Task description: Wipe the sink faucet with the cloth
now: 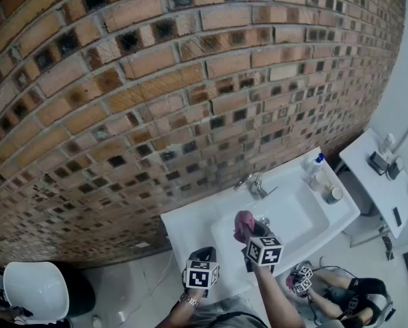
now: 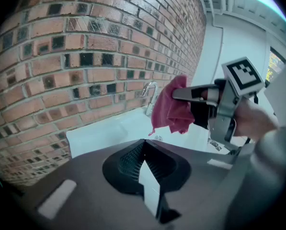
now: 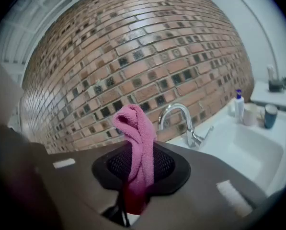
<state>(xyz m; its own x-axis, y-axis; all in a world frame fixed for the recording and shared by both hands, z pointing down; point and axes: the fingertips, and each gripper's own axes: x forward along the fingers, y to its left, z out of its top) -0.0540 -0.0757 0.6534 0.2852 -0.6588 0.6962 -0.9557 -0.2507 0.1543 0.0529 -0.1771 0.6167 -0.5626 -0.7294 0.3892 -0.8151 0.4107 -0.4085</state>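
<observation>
Cloth, pink and bunched, clamped between the jaws of the right gripper, standing up out of them over the basin of the white sink, near but clear of the curved chrome faucet. Left gripper just to its left by the sink's front edge, jaws closed together on nothing. Behind the faucet, brick wall; at the sink's right corner, 1 blue-capped bottle and 1 dark cup.
</observation>
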